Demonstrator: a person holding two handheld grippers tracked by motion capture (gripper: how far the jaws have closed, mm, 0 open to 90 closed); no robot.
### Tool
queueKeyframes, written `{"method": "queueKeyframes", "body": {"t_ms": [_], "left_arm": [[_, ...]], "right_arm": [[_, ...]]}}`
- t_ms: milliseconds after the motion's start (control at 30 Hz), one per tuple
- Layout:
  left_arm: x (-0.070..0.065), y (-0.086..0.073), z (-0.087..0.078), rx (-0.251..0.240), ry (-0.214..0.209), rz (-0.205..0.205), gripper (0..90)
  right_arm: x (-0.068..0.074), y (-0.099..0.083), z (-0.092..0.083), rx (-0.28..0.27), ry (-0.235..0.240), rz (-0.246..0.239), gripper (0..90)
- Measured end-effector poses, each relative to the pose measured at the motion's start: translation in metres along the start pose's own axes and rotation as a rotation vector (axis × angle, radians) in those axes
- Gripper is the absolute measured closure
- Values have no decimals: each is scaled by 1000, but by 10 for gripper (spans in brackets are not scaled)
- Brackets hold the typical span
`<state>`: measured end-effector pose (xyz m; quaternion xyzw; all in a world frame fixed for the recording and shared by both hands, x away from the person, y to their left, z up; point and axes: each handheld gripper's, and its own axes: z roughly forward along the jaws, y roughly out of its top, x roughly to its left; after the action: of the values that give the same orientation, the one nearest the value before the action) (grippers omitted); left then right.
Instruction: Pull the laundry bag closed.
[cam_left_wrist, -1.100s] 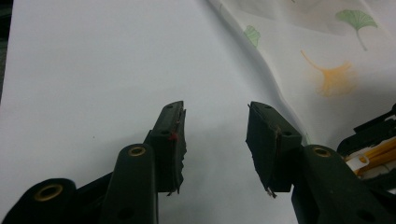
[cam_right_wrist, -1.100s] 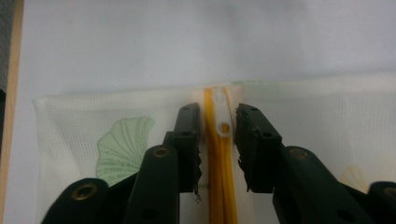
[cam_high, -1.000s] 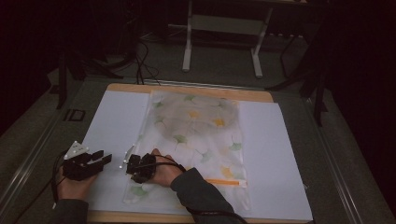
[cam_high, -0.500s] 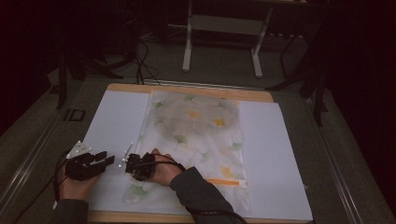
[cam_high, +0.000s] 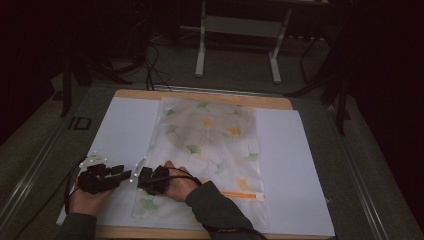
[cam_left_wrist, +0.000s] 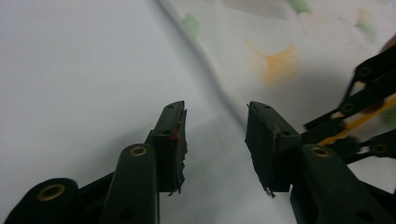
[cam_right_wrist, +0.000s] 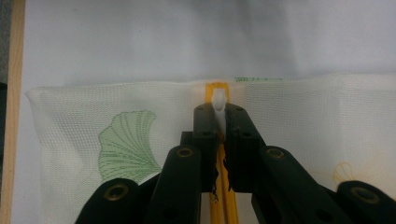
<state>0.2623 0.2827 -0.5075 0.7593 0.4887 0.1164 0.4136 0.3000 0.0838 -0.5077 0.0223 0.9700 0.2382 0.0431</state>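
A white mesh bag (cam_high: 210, 145) printed with green and yellow ginkgo leaves lies flat on the white sheet (cam_high: 122, 130). Its orange zipper (cam_high: 242, 194) runs along the near end. My right gripper (cam_high: 141, 179) is at the bag's near left corner. In the right gripper view it (cam_right_wrist: 218, 112) is shut on the white zipper pull (cam_right_wrist: 218, 99) at the end of the orange zipper (cam_right_wrist: 217, 87). My left gripper (cam_high: 131, 176) rests just left of it on the sheet. Its jaws (cam_left_wrist: 215, 135) stand open over bare sheet beside the bag's edge (cam_left_wrist: 280, 60), with nothing between them.
The white sheet covers a wooden board (cam_high: 200, 95) whose edge shows at the far side. A metal stand (cam_high: 240, 30) and cables (cam_high: 150, 65) are on the dark floor beyond. The right gripper's linkage (cam_left_wrist: 369, 107) sits close to the left gripper's right jaw.
The left gripper has edged slightly toward the bag's left edge. The right hand has stayed in place at the zipper.
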Motion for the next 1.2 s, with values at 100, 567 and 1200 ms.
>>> {"method": "queueKeyframes", "body": {"t_ms": [100,567,1200], "left_arm": [[-2,2,0,-1,-26,-13,580],[-2,1,10,46,-88,-52,597],[2,2,20,77,-231,-173,607]], "right_arm": [[1,-1,-2,-14,-6,0,842],[3,-5,-6,-43,-20,-5,843],[8,-4,-13,-68,-47,-33,842]]}}
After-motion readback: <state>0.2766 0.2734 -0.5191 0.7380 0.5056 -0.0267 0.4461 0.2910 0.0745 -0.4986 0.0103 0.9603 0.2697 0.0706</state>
